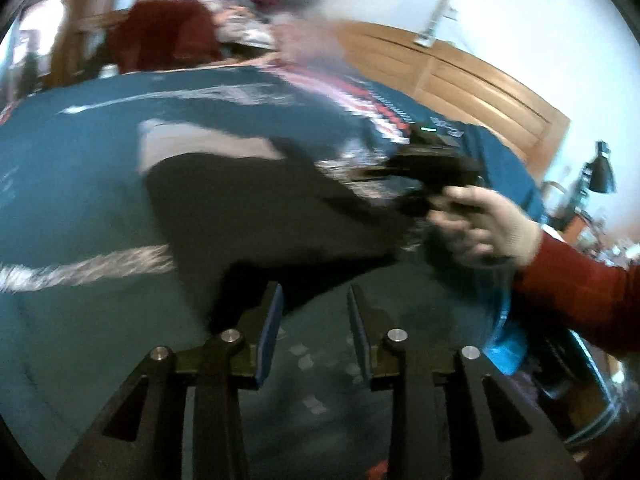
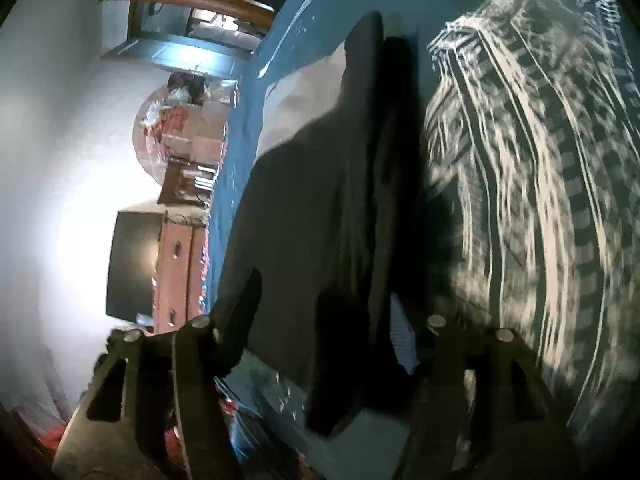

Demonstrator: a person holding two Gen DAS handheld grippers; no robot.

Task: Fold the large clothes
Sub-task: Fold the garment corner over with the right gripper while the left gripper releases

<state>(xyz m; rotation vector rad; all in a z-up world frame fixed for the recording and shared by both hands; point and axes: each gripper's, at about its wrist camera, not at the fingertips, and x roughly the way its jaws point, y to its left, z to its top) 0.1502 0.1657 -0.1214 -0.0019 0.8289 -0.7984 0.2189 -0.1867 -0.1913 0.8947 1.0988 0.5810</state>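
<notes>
Left wrist view: black garment (image 1: 256, 208) on teal bedspread (image 1: 72, 168).

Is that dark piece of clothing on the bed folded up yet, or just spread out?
Mostly spread out. The dark garment lies flat across the teal bedspread; the right gripper has one edge between its fingers.

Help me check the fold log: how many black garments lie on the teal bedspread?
1. A single black garment lies spread on the teal bedspread, ahead of the left gripper and at the right gripper. More could be hidden beyond the blurred frames.
</notes>
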